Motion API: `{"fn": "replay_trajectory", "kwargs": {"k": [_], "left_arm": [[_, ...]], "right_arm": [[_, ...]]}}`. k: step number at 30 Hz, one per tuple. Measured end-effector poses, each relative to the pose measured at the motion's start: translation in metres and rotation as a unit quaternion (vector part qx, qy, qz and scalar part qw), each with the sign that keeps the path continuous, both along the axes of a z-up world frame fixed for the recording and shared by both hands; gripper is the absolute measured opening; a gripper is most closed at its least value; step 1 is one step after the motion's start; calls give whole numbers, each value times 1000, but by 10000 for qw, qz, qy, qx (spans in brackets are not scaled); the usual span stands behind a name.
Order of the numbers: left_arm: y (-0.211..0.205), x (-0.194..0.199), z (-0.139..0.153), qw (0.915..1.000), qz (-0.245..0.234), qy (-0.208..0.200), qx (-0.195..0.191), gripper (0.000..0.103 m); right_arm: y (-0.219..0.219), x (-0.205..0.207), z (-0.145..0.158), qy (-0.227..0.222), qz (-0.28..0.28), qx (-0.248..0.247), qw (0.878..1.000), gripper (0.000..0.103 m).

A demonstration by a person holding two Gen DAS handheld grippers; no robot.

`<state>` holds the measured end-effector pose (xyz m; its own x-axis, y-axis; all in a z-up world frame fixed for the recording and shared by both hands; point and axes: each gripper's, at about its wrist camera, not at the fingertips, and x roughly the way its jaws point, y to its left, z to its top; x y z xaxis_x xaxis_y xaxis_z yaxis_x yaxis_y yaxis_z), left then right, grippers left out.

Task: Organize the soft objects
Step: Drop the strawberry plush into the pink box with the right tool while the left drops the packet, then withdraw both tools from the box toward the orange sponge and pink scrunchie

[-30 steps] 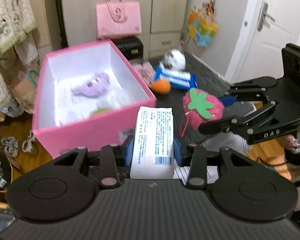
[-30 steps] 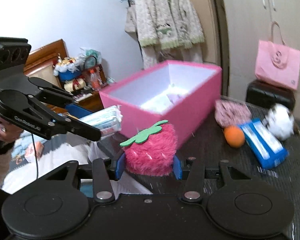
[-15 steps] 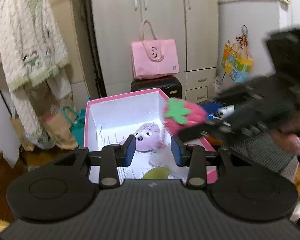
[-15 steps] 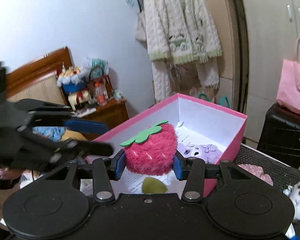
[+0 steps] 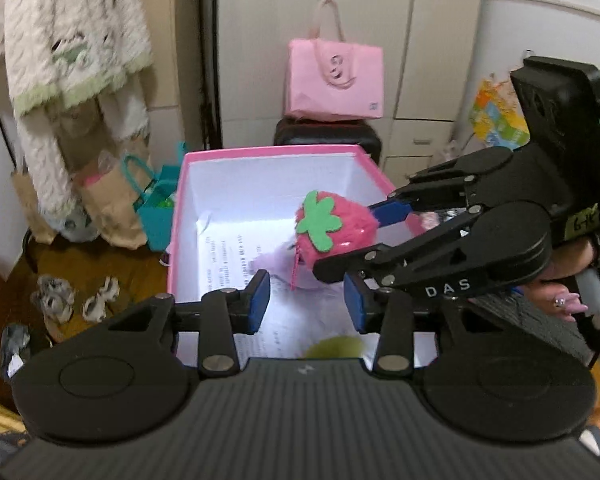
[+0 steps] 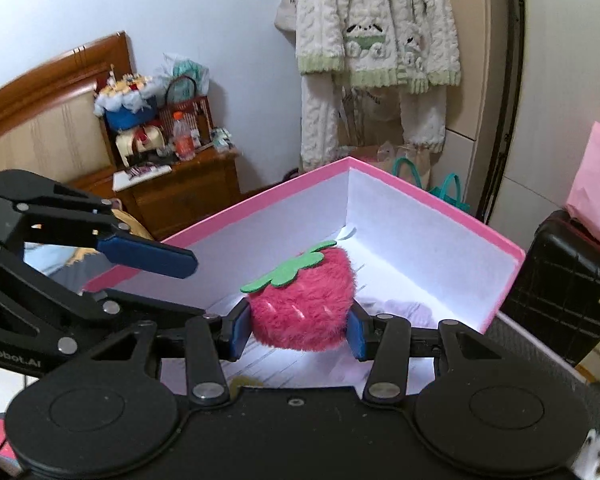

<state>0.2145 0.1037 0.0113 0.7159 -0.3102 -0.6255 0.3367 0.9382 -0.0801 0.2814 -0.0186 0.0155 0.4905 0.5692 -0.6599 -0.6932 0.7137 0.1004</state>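
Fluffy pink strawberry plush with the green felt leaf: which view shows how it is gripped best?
The right wrist view: the fluffy pink strawberry plush sits centred between the right gripper pads, both pressing its sides. The left wrist view shows it from the leaf end, over the pink box, partly hidden by that gripper.

Both claws are matte black plastic with blue pads on the inner faces of their fingers. The left claw (image 5: 306,306) shows a ribbed grey-black housing in the foreground, two round raised discs on its shoulders, and silver rivets at the linkage pivots. The right claw (image 5: 374,232) has a scissor-like black linkage with silver screws, white lettering "DAS" on one bar, and a yellowish handwritten label on its tall boxy body. From the right wrist view, the right claw (image 6: 298,330) repeats the discs and rivets, and the left claw's bar carries pale lettering ending "nRobot.AI". The person's right hand (image 5: 566,280) wears a ring and pink nail polish.
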Motion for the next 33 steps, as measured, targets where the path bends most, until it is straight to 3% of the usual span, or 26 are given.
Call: {"fn": "replay_trajectory", "kwargs": {"k": [5,7,10,12,17,23,33], "left_arm": [[4,41,-14,9989,75,458,-103,41],[3,50,-19,9985,68,534,-91,42],[1,56,-23,9983,59,567,-116,50],[-1,54,-23,9983,9,570,-144,55],[-8,37,-14,9989,-125,450,-95,59],[-31,-1,11,9978,-638,167,-19,62],[-83,-65,40,9891,-1454,-222,73,63]], "right_arm": [[16,45,-12,462,-147,-160,9987,56],[12,55,-19,683,-330,-171,9970,65],[-5,57,-20,864,-470,279,9948,70],[-14,50,-15,885,-520,430,9938,70],[-36,14,11,430,-527,502,9964,70],[-68,-37,40,-33,-731,352,9967,70],[-118,-115,65,-318,-979,197,9945,70]]}}
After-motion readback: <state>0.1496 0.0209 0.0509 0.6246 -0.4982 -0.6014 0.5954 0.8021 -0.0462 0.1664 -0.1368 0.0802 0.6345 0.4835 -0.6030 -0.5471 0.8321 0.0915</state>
